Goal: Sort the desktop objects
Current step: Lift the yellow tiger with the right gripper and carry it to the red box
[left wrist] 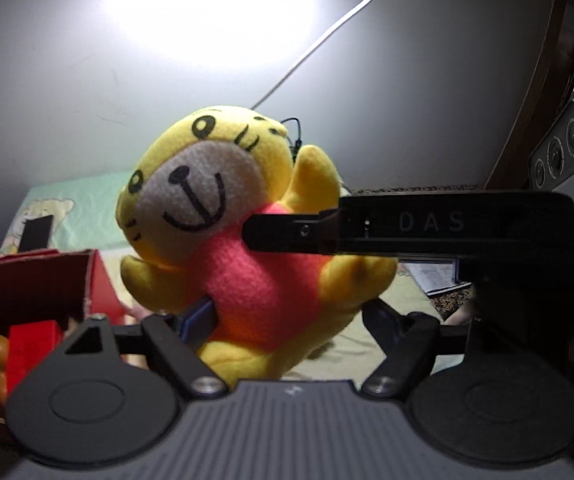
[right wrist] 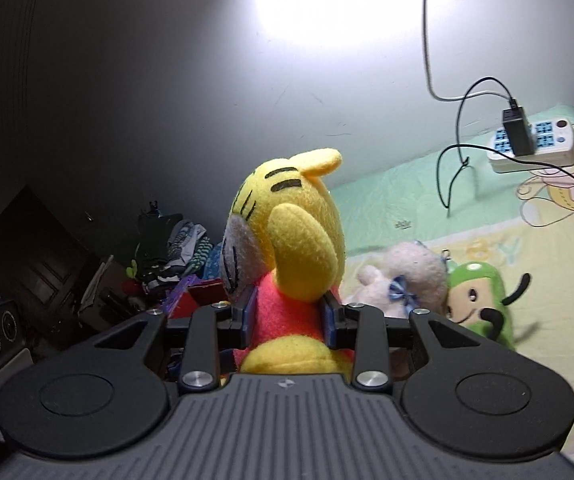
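The right gripper [right wrist: 287, 318] pinches the plush [right wrist: 287, 220] at its pink waist, and the left gripper [left wrist: 289, 316] holds it lower down, half-wide, pads [left wrist: 199, 316] pressed on both flanks. The toy hangs in the air above the bed [right wrist: 487, 248], beside the red box [left wrist: 27, 280]. It looks light, soft and squashy, so the firm torso seems the best hold, not a floppy arm.

"DAS" on right gripper [left wrist: 287, 232] finger
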`<action>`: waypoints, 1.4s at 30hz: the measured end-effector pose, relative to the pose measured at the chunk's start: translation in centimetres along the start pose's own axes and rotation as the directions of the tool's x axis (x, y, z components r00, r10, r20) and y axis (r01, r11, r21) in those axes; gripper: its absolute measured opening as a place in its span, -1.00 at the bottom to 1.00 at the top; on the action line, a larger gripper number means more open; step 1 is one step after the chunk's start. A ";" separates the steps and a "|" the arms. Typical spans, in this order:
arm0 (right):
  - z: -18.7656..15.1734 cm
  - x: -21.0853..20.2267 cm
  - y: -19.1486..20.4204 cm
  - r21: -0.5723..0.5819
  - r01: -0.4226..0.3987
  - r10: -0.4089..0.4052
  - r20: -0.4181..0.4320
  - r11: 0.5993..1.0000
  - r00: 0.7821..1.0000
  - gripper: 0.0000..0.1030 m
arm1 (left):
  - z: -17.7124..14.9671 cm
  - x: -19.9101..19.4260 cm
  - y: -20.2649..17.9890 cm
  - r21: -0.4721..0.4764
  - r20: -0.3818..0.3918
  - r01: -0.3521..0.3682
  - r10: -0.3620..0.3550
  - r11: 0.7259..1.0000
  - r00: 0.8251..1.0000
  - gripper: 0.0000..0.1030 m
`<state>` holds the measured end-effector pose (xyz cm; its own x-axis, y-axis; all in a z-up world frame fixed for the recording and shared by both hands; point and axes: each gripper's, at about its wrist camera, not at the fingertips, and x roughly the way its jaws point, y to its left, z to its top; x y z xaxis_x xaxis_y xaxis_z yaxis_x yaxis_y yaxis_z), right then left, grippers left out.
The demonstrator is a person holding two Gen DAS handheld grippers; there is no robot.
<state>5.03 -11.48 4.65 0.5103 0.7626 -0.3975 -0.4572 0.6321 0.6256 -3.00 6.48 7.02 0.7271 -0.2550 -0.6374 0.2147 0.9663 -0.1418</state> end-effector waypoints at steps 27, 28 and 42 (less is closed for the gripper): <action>-10.1 27.8 14.1 0.231 -0.077 0.112 -0.140 0.970 0.984 -0.32 | -5.7 -3.7 29.6 -0.027 -0.178 -0.237 0.228 0.971 0.957 0.51; -10.1 28.1 14.0 0.239 -0.063 0.099 -0.145 0.969 0.984 -0.32 | -5.7 -3.3 30.0 -0.024 -0.185 -0.231 0.223 0.973 0.957 0.52; -9.2 26.8 13.7 0.122 0.134 -0.106 -0.217 0.983 0.970 -0.03 | -7.1 -2.6 29.8 0.066 -0.214 -0.209 0.219 0.976 0.952 0.63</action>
<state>5.74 18.88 -3.55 0.3856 0.7031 -0.5974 -0.2923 0.7073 0.6437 -3.11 36.15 -0.96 0.5994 -0.0242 -0.8001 0.1004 0.9939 0.0451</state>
